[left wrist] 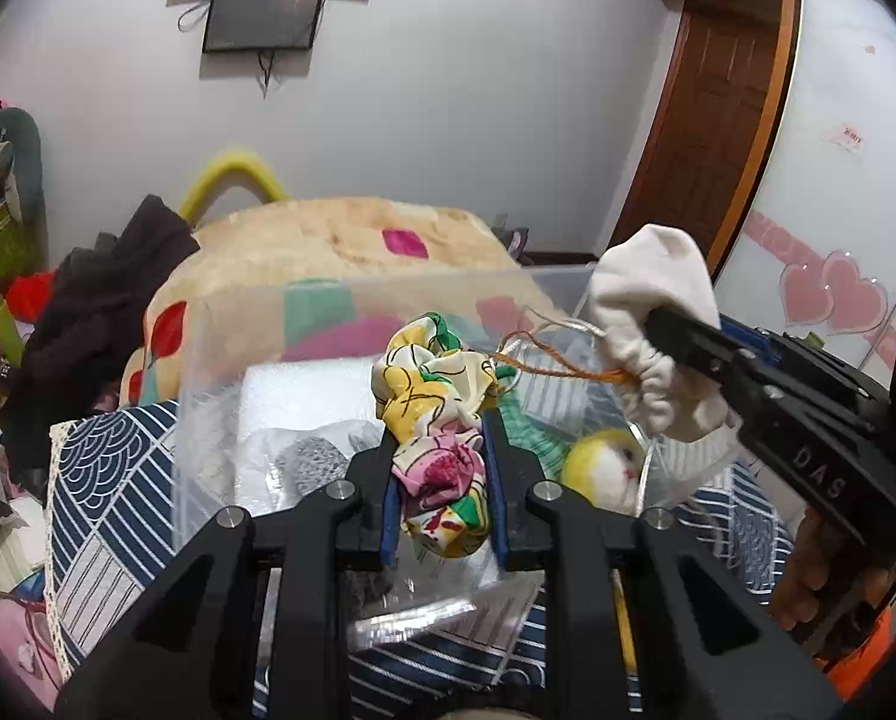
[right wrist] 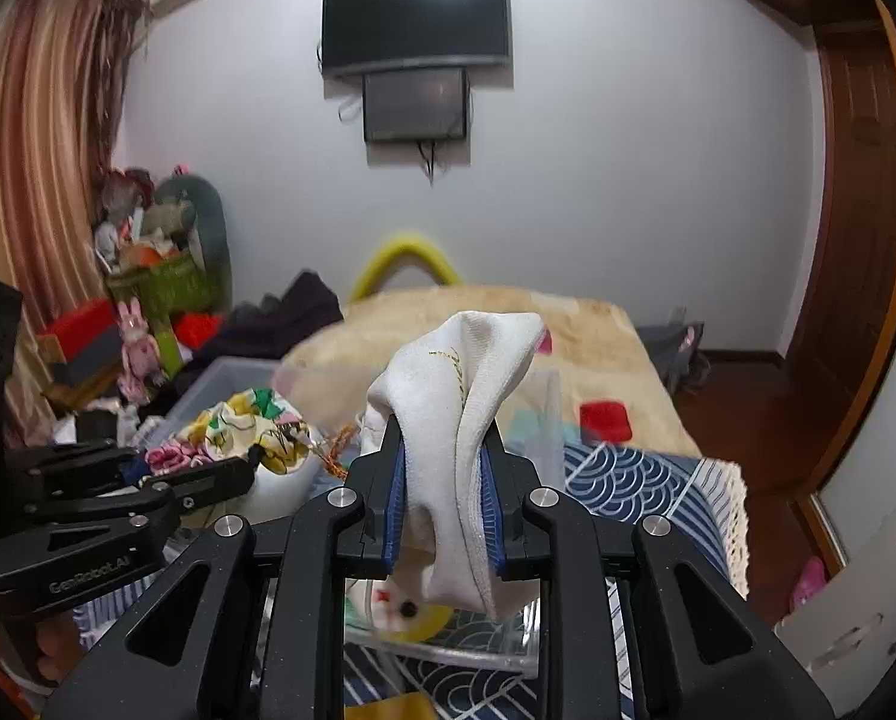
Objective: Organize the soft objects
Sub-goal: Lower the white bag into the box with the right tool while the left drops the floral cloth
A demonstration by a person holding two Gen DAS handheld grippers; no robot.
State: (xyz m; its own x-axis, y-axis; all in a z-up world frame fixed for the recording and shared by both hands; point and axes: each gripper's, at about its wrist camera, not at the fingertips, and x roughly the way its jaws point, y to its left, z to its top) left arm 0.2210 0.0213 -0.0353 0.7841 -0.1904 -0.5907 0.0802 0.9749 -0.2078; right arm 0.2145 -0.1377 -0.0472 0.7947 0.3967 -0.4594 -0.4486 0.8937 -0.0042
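Observation:
My left gripper is shut on a colourful patterned scrunchie, held over the clear plastic box. It also shows in the right wrist view. My right gripper is shut on a white sock, held above the same box; it shows at the right of the left wrist view. An orange string runs between the scrunchie and the sock. A yellow and white plush toy lies inside the box, and shows below the sock in the right wrist view.
The box stands on a blue and white patterned cloth. Behind it lies a beige blanket with coloured patches and dark clothing. Toys and boxes are piled at the left. A wooden door is at the right.

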